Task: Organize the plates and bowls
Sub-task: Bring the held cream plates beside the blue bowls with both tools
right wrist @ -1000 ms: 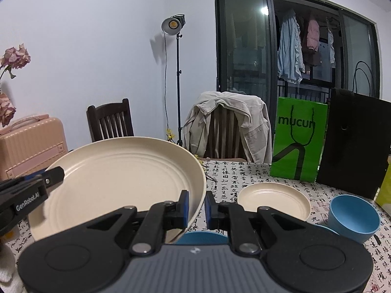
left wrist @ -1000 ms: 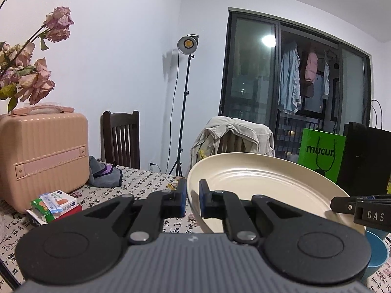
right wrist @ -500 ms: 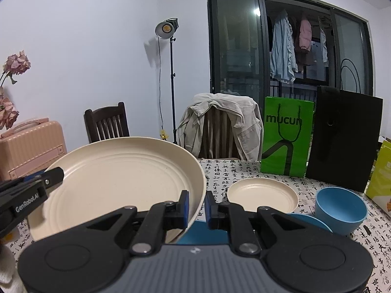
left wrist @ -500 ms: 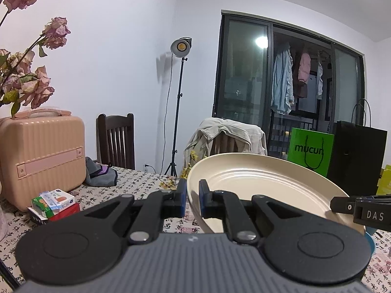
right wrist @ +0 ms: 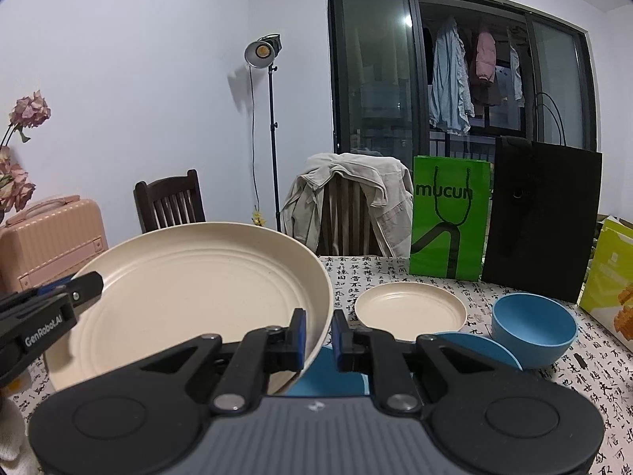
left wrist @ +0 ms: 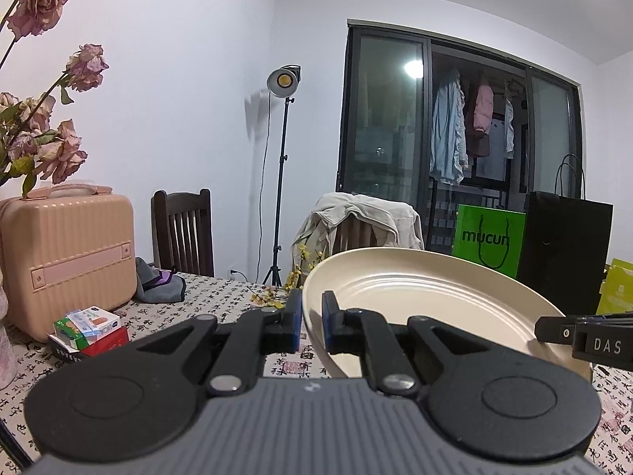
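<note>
— Where's the big plate (right wrist: pixel 186 297)?

— Up off the table (right wrist: pixel 395 277), carried between both tools. The left gripper (left wrist: pixel 312 314) pinches its rim on one side, the right gripper (right wrist: pixel 318 334) pinches the opposite rim, each pair of jaws pressed tight on the edge.

— And the other dishes?

— On the patterned cloth: a small cream plate (right wrist: pixel 411 308), a blue bowl (right wrist: pixel 534 328) just right of it, and a blue plate (right wrist: pixel 474 350) nearer the camera (partly hidden behind the right tool). The big plate hangs left of them, tilted slightly.

— Anything behind?

— A green bag (right wrist: pixel 449 217) and a black bag (right wrist: pixel 542 217) stand at the table's far edge.
</note>
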The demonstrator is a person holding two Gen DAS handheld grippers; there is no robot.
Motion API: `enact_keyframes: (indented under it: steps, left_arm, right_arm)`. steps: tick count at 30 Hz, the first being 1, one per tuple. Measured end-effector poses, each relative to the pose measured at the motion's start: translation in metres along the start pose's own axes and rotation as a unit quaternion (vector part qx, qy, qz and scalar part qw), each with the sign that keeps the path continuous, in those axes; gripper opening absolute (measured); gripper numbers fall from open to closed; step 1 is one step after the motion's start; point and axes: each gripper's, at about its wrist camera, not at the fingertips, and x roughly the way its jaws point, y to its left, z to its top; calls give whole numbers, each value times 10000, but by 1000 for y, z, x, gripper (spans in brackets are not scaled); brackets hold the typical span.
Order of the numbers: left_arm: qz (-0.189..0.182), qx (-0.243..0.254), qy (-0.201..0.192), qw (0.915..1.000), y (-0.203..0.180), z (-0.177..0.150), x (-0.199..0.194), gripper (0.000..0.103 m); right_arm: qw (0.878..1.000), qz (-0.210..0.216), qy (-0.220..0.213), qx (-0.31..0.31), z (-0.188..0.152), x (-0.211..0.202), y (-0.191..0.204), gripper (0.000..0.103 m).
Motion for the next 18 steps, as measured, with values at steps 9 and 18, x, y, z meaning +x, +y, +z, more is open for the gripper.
enact_keyframes:
  steps: [9,18]
  left_arm:
    - [-89,57,-46,9999,-10,-1,-11,10]
    - [-220,116,-89,9997,-23,-4,-22,11]
  right_arm:
    - [10000,-41,-47,61,-7,-15,-12,13]
    - [9998,-116,-97,141,-14,-32,-25,13]
